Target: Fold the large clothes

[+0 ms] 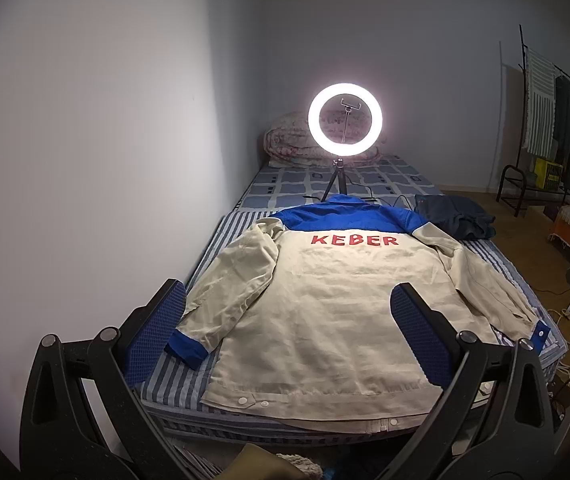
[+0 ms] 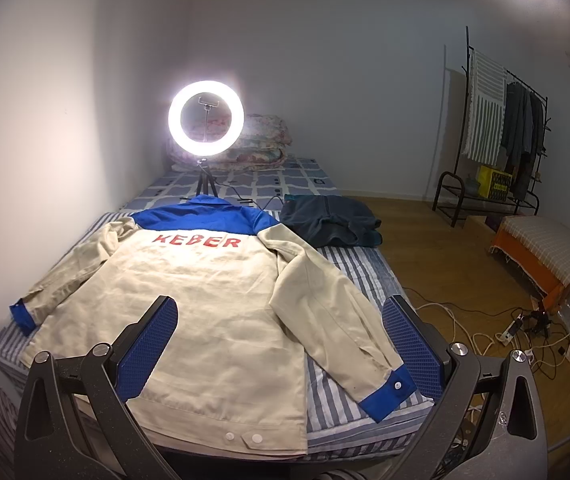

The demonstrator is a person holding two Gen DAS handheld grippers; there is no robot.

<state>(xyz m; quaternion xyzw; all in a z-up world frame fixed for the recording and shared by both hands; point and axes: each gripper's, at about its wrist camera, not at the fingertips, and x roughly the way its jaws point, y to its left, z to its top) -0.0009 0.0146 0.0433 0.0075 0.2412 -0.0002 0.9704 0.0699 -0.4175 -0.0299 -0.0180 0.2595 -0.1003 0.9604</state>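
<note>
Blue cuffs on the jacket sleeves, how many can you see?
2. One blue fabric cuff ends the sleeve nearest the room's floor; the other blue cuff ends the sleeve by the wall.

Beige-blue jacket (image 1: 325, 312) flat, back up

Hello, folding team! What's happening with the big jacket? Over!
Both jaws open, empty. Jacket flat, back up, sleeves spread on bed. Ring light beyond the collar, clear.

Beige jacket (image 2: 205, 300) w/ blue yoke lies back-up, flat on striped bed (image 2: 349, 276), red "KEBER" on it, both sleeves spread. Right gripper (image 2: 281, 332) hovers over hem, jaws wide apart, nothing btwn. Dark folded garment (image 2: 331, 220) beside collar; ring light (image 2: 205, 118) lit behind.
</note>
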